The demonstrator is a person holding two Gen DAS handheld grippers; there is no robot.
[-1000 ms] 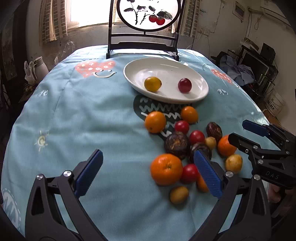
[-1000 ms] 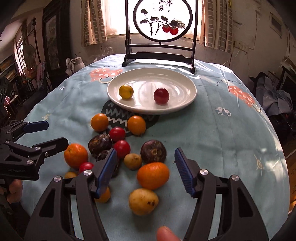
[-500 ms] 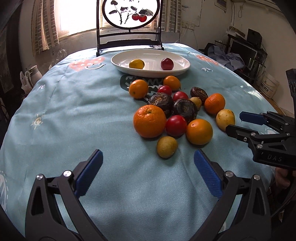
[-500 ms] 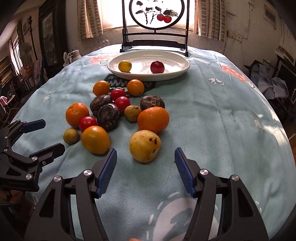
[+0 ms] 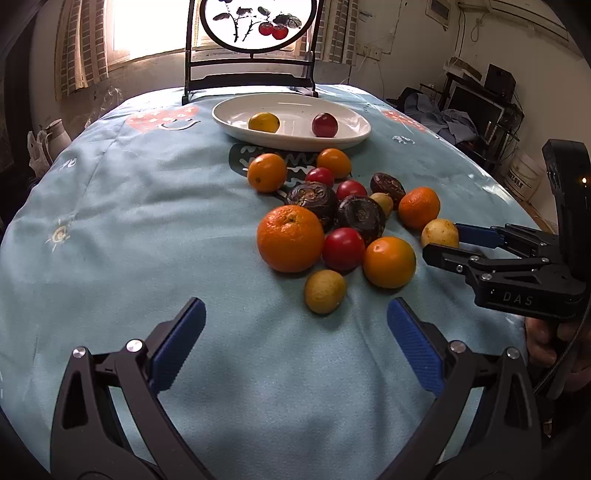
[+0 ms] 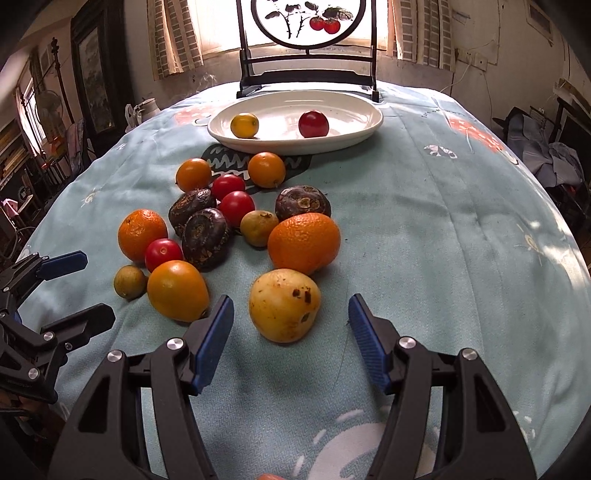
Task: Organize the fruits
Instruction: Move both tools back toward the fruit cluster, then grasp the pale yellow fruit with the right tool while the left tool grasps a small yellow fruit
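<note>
A cluster of oranges, red tomatoes, dark brown fruits and small yellow-green fruits lies on the blue tablecloth. A white plate (image 5: 354, 133) behind it holds a yellow fruit (image 5: 263, 122) and a red fruit (image 5: 324, 124). My left gripper (image 5: 295, 345) is open and empty, just short of a small yellow-green fruit (image 5: 325, 291). My right gripper (image 6: 290, 338) is open, its fingers on either side of a spotted yellow fruit (image 6: 284, 305) without touching it. That fruit also shows in the left wrist view (image 5: 439, 233).
A black stand with a round painted panel (image 6: 308, 22) rises behind the plate (image 6: 354, 131). The big orange (image 6: 304, 237) sits right behind the spotted fruit. The table edge drops off left and right, with room clutter beyond.
Both grippers dropped low and pulled back from over the fruit pile, then edged forward. The spotted yellow fruit now lies between my right fingers. No fruit has moved.
</note>
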